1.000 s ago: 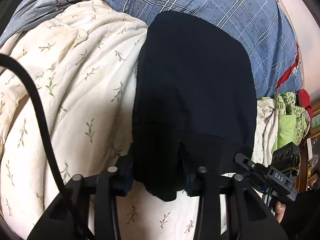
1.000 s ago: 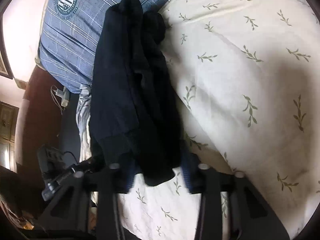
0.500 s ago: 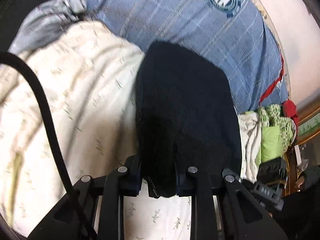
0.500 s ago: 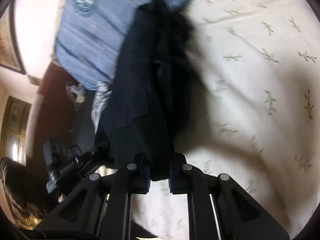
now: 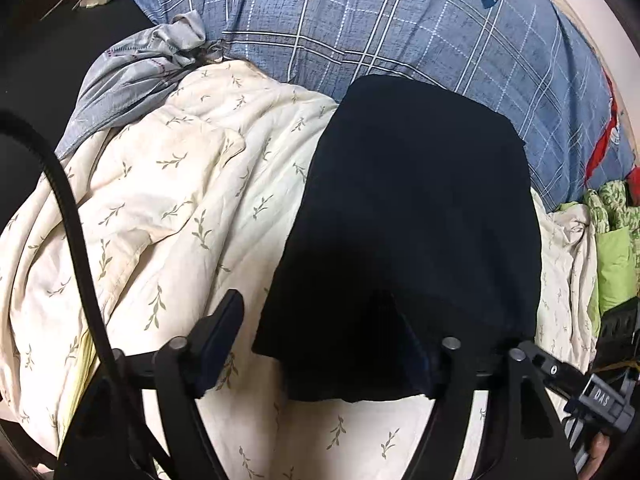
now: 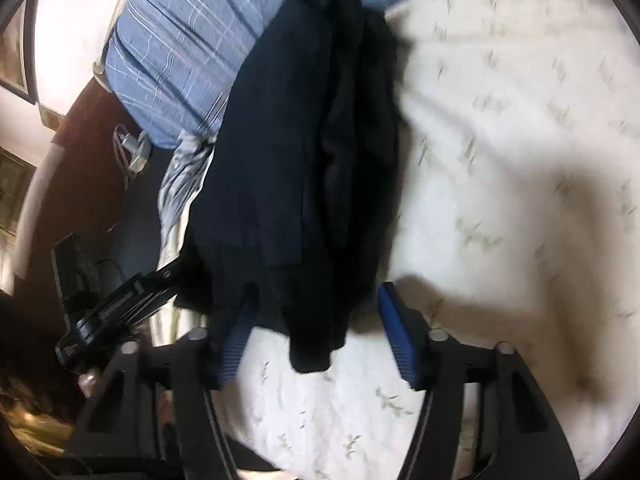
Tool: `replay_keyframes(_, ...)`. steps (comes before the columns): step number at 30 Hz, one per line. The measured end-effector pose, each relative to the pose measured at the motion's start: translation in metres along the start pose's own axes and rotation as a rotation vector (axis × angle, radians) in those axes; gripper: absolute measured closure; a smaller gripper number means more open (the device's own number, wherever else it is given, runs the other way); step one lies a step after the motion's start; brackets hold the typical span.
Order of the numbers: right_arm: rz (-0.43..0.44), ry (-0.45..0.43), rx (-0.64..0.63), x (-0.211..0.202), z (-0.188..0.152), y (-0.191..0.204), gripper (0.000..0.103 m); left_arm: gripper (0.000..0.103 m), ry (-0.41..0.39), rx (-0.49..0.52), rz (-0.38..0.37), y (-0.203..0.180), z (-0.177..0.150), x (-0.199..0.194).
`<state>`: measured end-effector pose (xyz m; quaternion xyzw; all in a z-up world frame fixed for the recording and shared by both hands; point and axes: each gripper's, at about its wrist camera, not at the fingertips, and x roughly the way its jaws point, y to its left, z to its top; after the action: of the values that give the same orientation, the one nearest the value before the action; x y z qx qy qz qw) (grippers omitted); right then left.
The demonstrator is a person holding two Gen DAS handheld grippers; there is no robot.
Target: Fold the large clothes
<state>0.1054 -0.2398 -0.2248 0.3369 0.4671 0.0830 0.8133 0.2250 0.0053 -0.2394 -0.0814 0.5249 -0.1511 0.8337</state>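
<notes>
A black garment (image 5: pixel 420 208), folded into a long block, lies on the cream leaf-print quilt (image 5: pixel 168 200), its far end against a blue plaid pillow (image 5: pixel 400 32). My left gripper (image 5: pixel 312 304) hovers over its near edge with jaws opening; the left finger (image 5: pixel 224 320) stands clear of the cloth, and the right finger is dark against it. In the right wrist view the same garment (image 6: pixel 304 152) shows loose layered edges. My right gripper (image 6: pixel 316 296) straddles its near corner, jaws opening, and neither blue pad (image 6: pixel 396 332) presses the cloth.
Grey cloth (image 5: pixel 132 76) is bunched at the quilt's far left. Green and red clothes (image 5: pixel 616 232) are piled at the right. A black cable (image 5: pixel 68 208) crosses the left side. Beside the bed are a dark floor and a plug with cord (image 6: pixel 134 148).
Half a second ago both grippers were pinched on the garment's near edge. Both have now spread wide and let it go, and both have lifted slightly.
</notes>
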Motion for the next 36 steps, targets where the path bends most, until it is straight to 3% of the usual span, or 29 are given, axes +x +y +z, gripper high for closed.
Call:
replay_keyframes(5, 0.018, 0.018, 0.053, 0.021, 0.016, -0.005, 0.039, 0.033, 0.055, -0.033, -0.036, -0.001, -0.001, 0.016)
replay_keyframes(7, 0.07, 0.039, 0.094, 0.032, 0.018, -0.01, 0.04, 0.047, 0.079, -0.064, -0.078, 0.002, -0.001, 0.022)
replay_keyframes(8, 0.081, 0.034, 0.108, 0.034, 0.018, -0.013, 0.042, 0.048, 0.09, -0.075, -0.095, 0.006, -0.002, 0.025)
replay_keyframes(9, 0.076, 0.017, 0.119, 0.032, 0.018, -0.014, 0.051, 0.049, 0.092, -0.081, -0.1, 0.007, -0.002, 0.026)
replay_keyframes(11, 0.081, 0.013, 0.132, 0.03, 0.016, -0.017, 0.054, 0.054, 0.091, -0.079, -0.104, 0.006, -0.004, 0.026)
replay_keyframes(14, 0.081, 0.013, 0.122, 0.027, 0.014, -0.018, 0.066, 0.071, 0.089, -0.069, -0.107, 0.004, -0.006, 0.021)
replay_keyframes(16, 0.083, 0.01, 0.109, 0.024, 0.014, -0.015, 0.075, 0.078, 0.103, -0.088, -0.156, 0.007, -0.007, 0.016)
replay_keyframes(18, 0.108, -0.008, 0.114, 0.016, 0.016, -0.015, 0.079, 0.079, 0.122, -0.122, -0.237, 0.013, -0.006, 0.011)
replay_keyframes(20, 0.118, -0.025, 0.11, 0.007, 0.018, -0.015, 0.079, 0.078, 0.142, -0.149, -0.29, 0.018, -0.009, 0.01)
replay_keyframes(23, 0.07, -0.012, 0.093, 0.014, 0.017, -0.016, 0.078, 0.071, 0.145, -0.112, -0.22, 0.015, -0.014, 0.016)
replay_keyframes(24, 0.063, -0.014, 0.1, 0.016, 0.015, -0.019, 0.074, 0.063, 0.146, -0.103, -0.197, 0.014, -0.014, 0.017)
replay_keyframes(25, 0.049, -0.015, 0.107, 0.019, 0.014, -0.021, 0.061, 0.059, 0.143, -0.098, -0.181, 0.013, -0.015, 0.017)
replay_keyframes(26, 0.047, -0.015, 0.112, 0.021, 0.013, -0.023, 0.059, 0.057, 0.135, -0.091, -0.171, 0.013, -0.015, 0.014)
replay_keyframes(29, 0.019, -0.026, 0.085, 0.013, 0.013, -0.015, 0.052, 0.046, 0.067, -0.047, -0.107, 0.01, -0.014, -0.001)
replay_keyframes(30, -0.008, -0.039, 0.062, 0.009, 0.013, -0.011, 0.047, 0.037, 0.028, -0.017, -0.062, 0.008, -0.013, -0.008)
replay_keyframes(33, -0.037, -0.068, 0.007, -0.003, 0.013, -0.002, 0.042, 0.032, -0.044, 0.029, 0.011, 0.003, -0.01, -0.021)
replay_keyframes(36, -0.035, -0.076, -0.005, -0.004, 0.013, 0.0, 0.041, 0.026, -0.063, 0.032, 0.028, 0.002, -0.008, -0.024)
